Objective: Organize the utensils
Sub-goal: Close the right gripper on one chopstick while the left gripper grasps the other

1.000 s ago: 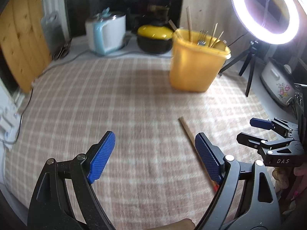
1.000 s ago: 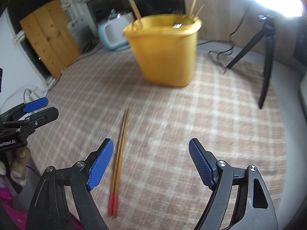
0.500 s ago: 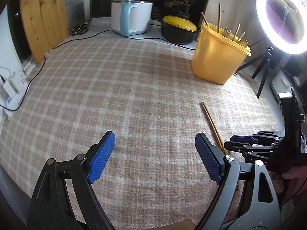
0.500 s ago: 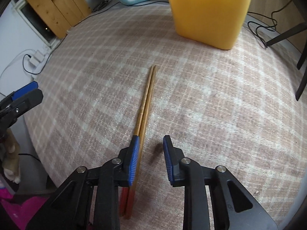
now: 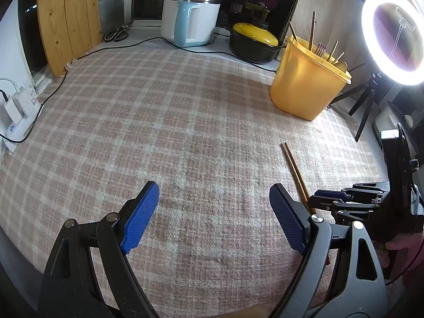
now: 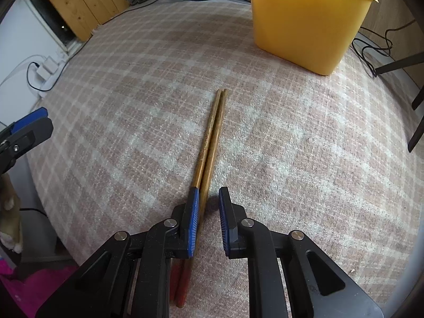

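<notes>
Chopsticks (image 6: pixel 212 135): pair lying flat and side by side on the checked cloth (image 6: pixel 291 159), on the near side of the yellow bin (image 6: pixel 304 18) and well apart from it; long axis running from the near cloth edge toward the bin; thin wooden tips pointing at the bin, red ends (image 6: pixel 182 288) pointing back under the right gripper.
Right gripper (image 6: pixel 208 217): low over the red-end part of the chopsticks; jaws narrow but not closed, a gap showing beside the right pad; left pad (image 6: pixel 193 220) over or against the left stick, contact not certain.
Left gripper (image 5: pixel 212 212): jaws wide apart, holding nothing, over bare cloth to the left of the chopsticks.
Yellow bin: upright, holding more chopsticks and a fork (image 5: pixel 320 49) standing on end.
Behind the bin: black pot with yellow lid (image 5: pixel 254 39), white and blue cooker (image 5: pixel 190 23).
Right of the bin: ring light (image 5: pixel 392 37) on a tripod (image 5: pixel 363 106).
Between chopsticks and bin: only cloth.
</notes>
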Available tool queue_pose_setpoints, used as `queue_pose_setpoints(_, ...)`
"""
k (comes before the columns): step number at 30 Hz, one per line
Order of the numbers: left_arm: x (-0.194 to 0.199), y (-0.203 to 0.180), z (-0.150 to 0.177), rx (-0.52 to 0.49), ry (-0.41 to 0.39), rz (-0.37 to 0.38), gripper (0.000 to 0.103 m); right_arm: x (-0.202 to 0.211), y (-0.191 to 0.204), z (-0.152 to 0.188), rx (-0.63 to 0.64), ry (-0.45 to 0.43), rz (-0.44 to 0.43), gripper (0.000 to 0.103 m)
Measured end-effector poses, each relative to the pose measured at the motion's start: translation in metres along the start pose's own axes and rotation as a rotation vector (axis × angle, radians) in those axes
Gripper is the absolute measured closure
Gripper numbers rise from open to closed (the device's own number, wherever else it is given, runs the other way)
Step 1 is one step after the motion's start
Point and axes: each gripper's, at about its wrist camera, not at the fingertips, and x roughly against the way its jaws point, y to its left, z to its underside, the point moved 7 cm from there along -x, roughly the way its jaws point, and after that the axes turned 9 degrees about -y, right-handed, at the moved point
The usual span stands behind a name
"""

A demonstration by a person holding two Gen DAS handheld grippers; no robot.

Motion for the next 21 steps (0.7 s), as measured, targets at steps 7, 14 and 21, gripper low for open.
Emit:
queue_pose_setpoints(7, -0.002, -0.004, 0.000, 0.006, 0.001, 0.006, 0.016, -0.003, -0.010, 0.002, -0.034, 0.030, -0.009, 0.090)
queue_pose_setpoints(14, -0.003, -0.014, 0.000, 0.015, -0.001, 0.008, 0.016, -0.007, -0.004, 0.001, 0.050, 0.045, 0.040, 0.096)
queue_pose_setpoints(21, -0.010, -0.032, 0.012, 0.031, 0.041, 0.022, 0.016, 0.001, -0.042, 0.005, -0.017, 0.060, 0.030, 0.098)
